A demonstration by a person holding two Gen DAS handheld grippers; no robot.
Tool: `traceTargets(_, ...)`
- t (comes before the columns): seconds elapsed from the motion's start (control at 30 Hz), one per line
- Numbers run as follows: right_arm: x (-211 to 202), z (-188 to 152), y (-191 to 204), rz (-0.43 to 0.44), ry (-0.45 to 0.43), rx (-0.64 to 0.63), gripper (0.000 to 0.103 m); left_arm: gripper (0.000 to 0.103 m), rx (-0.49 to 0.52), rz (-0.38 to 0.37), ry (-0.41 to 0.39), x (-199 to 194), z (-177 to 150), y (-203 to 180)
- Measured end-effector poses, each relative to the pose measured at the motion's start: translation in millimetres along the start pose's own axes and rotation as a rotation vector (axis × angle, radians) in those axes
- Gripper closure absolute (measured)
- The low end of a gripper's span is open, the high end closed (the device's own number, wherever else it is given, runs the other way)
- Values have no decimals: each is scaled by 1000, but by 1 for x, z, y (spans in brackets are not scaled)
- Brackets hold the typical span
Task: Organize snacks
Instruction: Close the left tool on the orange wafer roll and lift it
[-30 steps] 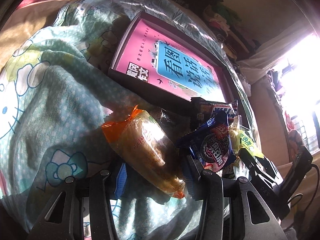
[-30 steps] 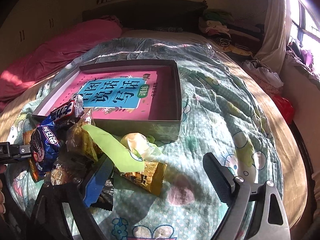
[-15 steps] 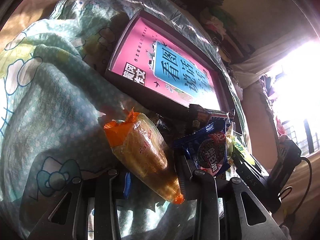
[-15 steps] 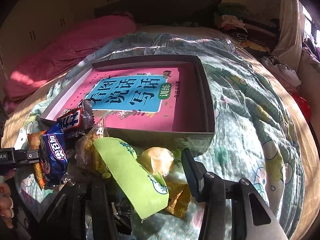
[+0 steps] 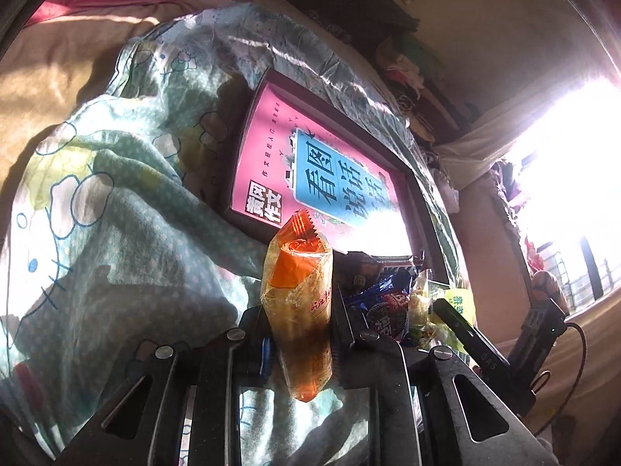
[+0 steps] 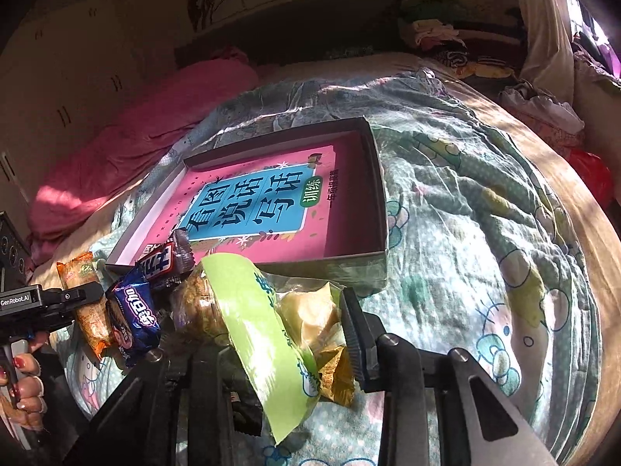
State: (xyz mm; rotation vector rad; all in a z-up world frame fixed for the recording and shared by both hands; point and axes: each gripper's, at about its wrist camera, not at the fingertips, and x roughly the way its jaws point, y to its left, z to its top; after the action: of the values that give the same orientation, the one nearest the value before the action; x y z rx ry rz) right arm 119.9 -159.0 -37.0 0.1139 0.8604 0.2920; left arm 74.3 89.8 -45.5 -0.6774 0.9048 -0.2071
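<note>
My left gripper (image 5: 299, 326) is shut on an orange snack pack (image 5: 299, 303) and holds it upright above the blanket; the pack also shows in the right wrist view (image 6: 87, 310). My right gripper (image 6: 283, 330) is shut on a green-and-yellow snack bag (image 6: 264, 334). A blue cookie pack (image 6: 134, 318) and a dark candy bar (image 6: 163, 260) lie between them, just before the shallow box (image 6: 349, 264) with the pink book (image 6: 256, 202) inside.
A patterned blanket (image 6: 465, 233) covers the bed. A pink pillow (image 6: 128, 147) lies at the far left. Clothes (image 6: 438, 39) are piled at the back. The box also shows in the left wrist view (image 5: 248, 147).
My left gripper closed on the orange pack and lifted it upright. My right gripper moved in and closed on the green-and-yellow bag.
</note>
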Motion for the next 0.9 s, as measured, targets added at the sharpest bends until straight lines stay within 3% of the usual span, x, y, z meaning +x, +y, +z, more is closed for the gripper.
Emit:
traceTargets(0.43,-28,18,-6,36,-83,79,68,80,19,-21,-114,-25,26,5)
traceTargets(0.9,-4,45,4,31,-107,73,68,80,87,-23,-158,-4,50,-7)
